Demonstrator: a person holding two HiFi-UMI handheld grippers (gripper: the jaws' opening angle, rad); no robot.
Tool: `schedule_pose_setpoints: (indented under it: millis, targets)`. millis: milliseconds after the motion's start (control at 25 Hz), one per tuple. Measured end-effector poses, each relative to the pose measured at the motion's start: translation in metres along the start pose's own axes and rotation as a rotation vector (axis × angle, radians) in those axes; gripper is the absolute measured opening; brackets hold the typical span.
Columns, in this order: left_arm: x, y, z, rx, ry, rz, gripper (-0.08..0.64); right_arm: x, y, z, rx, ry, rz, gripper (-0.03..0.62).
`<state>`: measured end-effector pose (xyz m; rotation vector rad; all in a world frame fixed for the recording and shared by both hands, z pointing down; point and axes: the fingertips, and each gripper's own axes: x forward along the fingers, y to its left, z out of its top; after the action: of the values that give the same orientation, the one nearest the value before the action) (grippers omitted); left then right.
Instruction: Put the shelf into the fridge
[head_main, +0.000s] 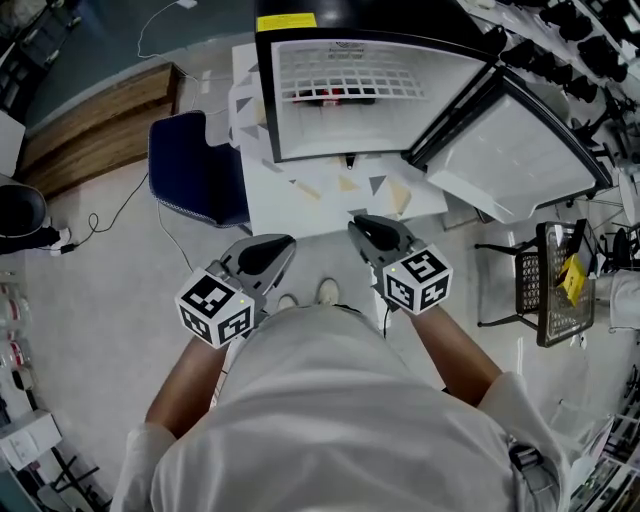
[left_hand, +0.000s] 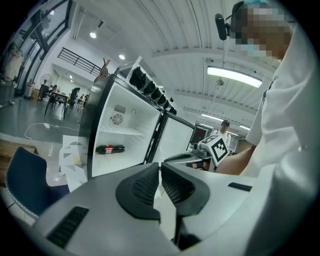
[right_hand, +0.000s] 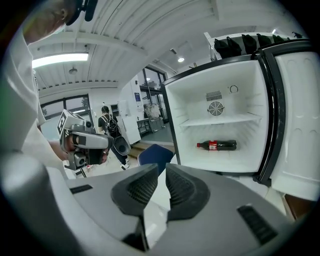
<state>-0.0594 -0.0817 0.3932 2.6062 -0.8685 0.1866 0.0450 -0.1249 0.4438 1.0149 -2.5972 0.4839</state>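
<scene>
Person stands on the floor (head_main: 100, 300) facing the fridge (right_hand: 250, 90), one gripper in each hand, both held low in front of the body and aimed at the open cabinet. Fridge door (head_main: 520, 160) is swung wide open on the right side. Shelf (head_main: 345, 75) is inside the fridge: a white wire grid lying level across the compartment at about mid height, below the round fan vent on the back wall. Under it a cola bottle (right_hand: 218, 145) with a red label lies on its side on the bottom of the compartment. Left gripper (left_hand: 160, 167): tongs drawn together, only a thin slit between the ribbed pads, nothing between them. Right gripper (right_hand: 161, 167): tongs likewise together, narrow gap at the tips, nothing between them. Neither gripper touches the fridge or the shelf; both are well apart from the cabinet, side by side, near each other but not touching. A dark blue chair (head_main: 195, 165) stands just left of the fridge. A black wire rack (head_main: 555, 285) stands on the floor to the right, below the open door. Other people are visible far back in the room in both gripper views.
</scene>
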Motion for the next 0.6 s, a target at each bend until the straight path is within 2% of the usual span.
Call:
schedule_pose_setpoints:
  millis: [320, 600]
  targets:
    - [-0.024, -0.005, -0.010, 0.014, -0.001, -0.026, 0.028, -0.007, 0.026, 0.002, -0.031, -0.030, -0.037, 0.046]
    - [-0.035, -0.011, -0.031, -0.009, 0.019, -0.049, 0.028, -0.016, 0.043, -0.006, -0.049, -0.026, -0.074, 0.044]
